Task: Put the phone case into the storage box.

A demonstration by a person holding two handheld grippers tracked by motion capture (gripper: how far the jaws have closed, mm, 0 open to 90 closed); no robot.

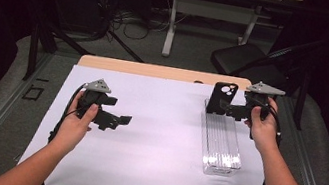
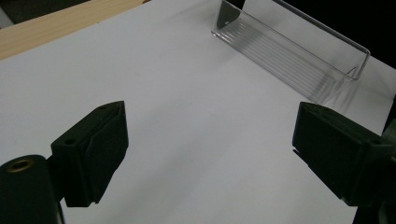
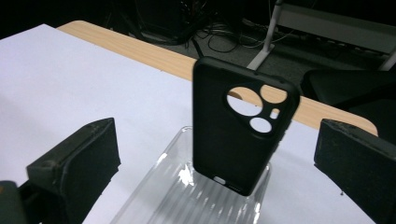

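1. The step in hand, as I read it, was the release of the phone case (image 3: 240,126) after it had been set upright at the far end of the clear rack (image 1: 221,142). The case stood on its bottom edge in the rack's ribbed channel, camera cut-outs at the top, leaning slightly.

2. My right gripper (image 1: 230,108) sat at the far end of the rack, level with the case. In the right gripper view its jaws stood wide, one on each side of the case, with clear gaps showing; neither pad touched it. So the case was standing by itself and I held nothing there.

3. My left gripper (image 1: 115,119) hung over the white sheet (image 1: 154,141), well to the left of the rack. Its jaws were wide too, with only bare sheet between them and nothing touched.

4. The next move, in my judgement, called for drawing the right gripper straight back from the case, away from the rack's far end, without brushing either side edge. The case looked light and narrow at its foot, so a nudge could tip it out of the channel.

5. The rest of the rack, toward its near end, lay empty, and I could see no other case on the sheet.
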